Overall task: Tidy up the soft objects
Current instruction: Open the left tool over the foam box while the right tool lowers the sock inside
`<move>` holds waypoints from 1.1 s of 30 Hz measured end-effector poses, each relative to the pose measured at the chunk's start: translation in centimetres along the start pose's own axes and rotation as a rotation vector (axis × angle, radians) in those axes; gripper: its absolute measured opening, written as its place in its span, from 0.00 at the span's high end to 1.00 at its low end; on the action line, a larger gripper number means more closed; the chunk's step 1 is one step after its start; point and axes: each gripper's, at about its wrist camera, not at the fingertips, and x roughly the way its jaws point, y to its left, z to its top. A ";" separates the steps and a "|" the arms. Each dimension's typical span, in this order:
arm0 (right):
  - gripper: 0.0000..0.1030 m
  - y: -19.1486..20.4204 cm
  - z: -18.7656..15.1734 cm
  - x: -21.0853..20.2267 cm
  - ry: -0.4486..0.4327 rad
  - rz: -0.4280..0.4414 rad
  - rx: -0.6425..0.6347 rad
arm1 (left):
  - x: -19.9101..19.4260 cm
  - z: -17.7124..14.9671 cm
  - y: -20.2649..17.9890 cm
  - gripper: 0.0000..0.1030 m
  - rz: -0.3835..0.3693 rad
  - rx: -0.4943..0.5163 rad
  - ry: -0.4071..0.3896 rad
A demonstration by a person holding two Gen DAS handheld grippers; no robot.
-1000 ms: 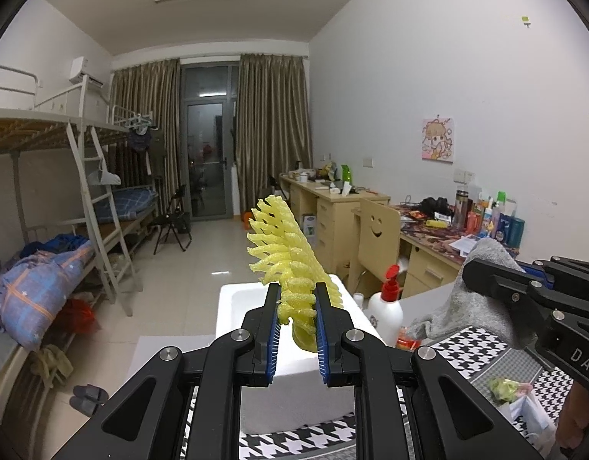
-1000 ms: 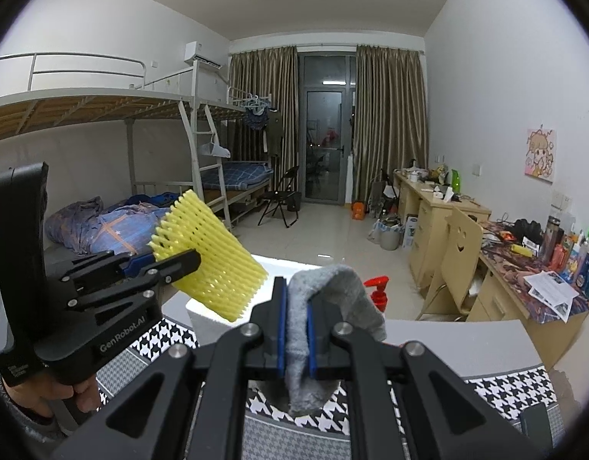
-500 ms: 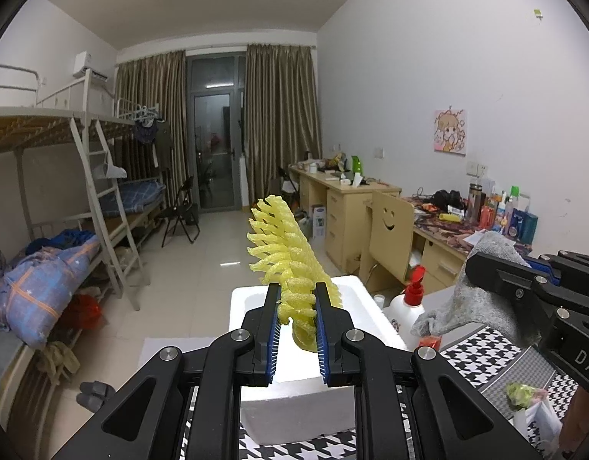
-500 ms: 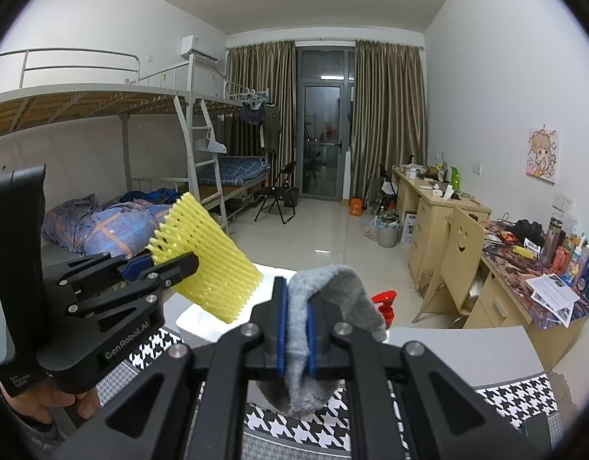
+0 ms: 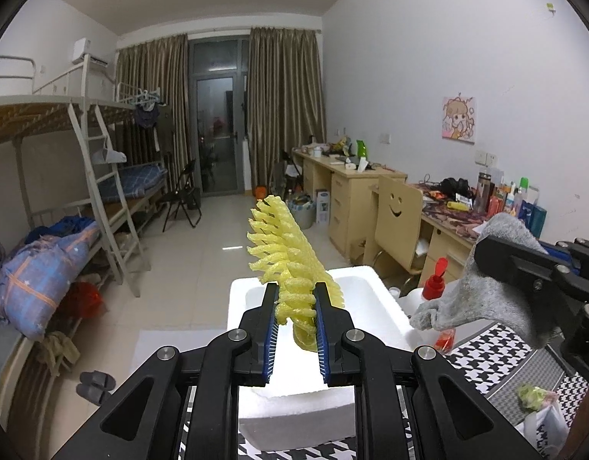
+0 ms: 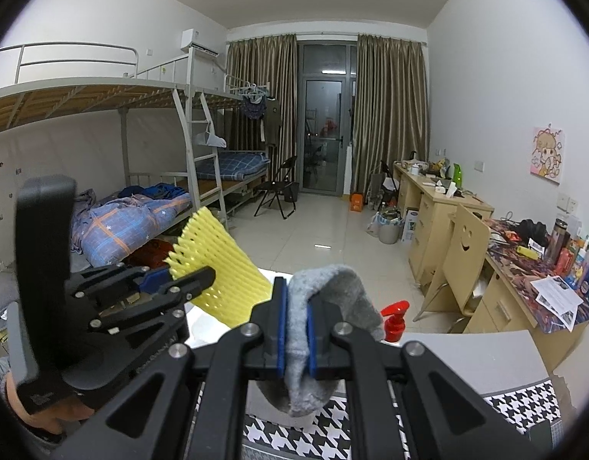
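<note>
Above, left gripper (image 5: 295, 316) clenched on the yellow net (image 5: 290, 264) — the mesh stands up and forward from between the blue pads, over the white box (image 5: 375, 291). Right gripper (image 6: 297, 327) clenched on the grey sock (image 6: 325, 287) — the cloth bulges above the pads and droops below them, over the checked cloth (image 6: 294, 435)

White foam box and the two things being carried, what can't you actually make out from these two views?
- White foam box: its inside floor is hidden by the yellow foam net and left tool in the left wrist view; the right wrist view shows only a sliver.
- Gray sock: its pinched middle is hidden between the right tool's pads.
- Bottles on the desk: labels too small.
</note>
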 end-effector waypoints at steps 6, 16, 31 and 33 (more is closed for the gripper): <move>0.89 -0.2 0.1 1.0 0.011 -0.001 -0.001 | 1.3 -0.2 0.7 0.80 -0.003 -0.012 0.026; 0.88 0.0 0.3 2.0 0.022 -0.005 -0.009 | 3.5 -0.8 2.1 0.26 0.000 -0.042 0.076; 0.88 0.2 0.4 4.5 0.057 0.020 -0.016 | 1.5 -1.7 5.0 0.01 0.105 -0.084 0.032; 0.88 0.2 0.4 5.0 0.065 0.028 -0.014 | 1.2 -1.7 5.4 0.01 0.109 -0.088 0.028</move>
